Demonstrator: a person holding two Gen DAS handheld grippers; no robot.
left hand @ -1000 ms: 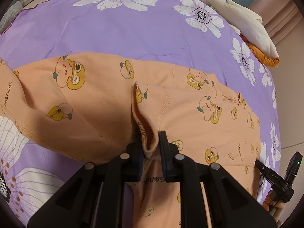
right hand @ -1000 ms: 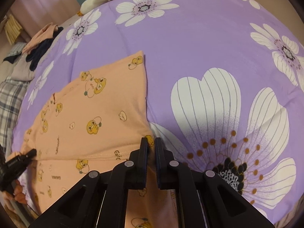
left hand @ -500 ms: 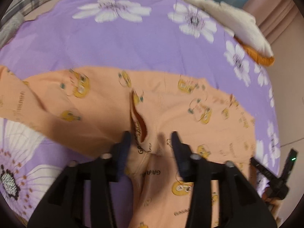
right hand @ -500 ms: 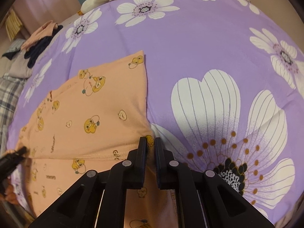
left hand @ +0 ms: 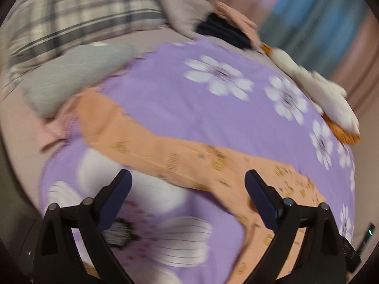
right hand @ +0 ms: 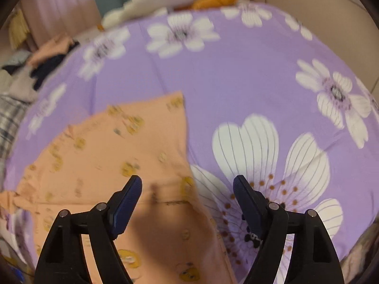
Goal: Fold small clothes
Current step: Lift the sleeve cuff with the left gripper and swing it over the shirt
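Peach garment (right hand: 113, 156) looks light, soft and limp, best pinched at a hem or corner; left gripper (left hand: 188, 189) and right gripper (right hand: 187, 195) are opening, nothing between their fingers.

Garment (right hand: 106, 156) flat on bedspread (right hand: 236, 75)

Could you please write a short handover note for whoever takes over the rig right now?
Left hand-held gripper: jaws opening, nothing between the pads; it is above the purple floral sheet.
Right hand-held gripper: jaws opening, clear of the cloth, above the garment's right edge.
Orange cartoon-print garment: lying on the sheet, both grips released, one fold crease showing near the right gripper.
Done: a fold appears laid down and let go.
Left: likely further folds; the blur hides how neat the left side lies, so check it first.
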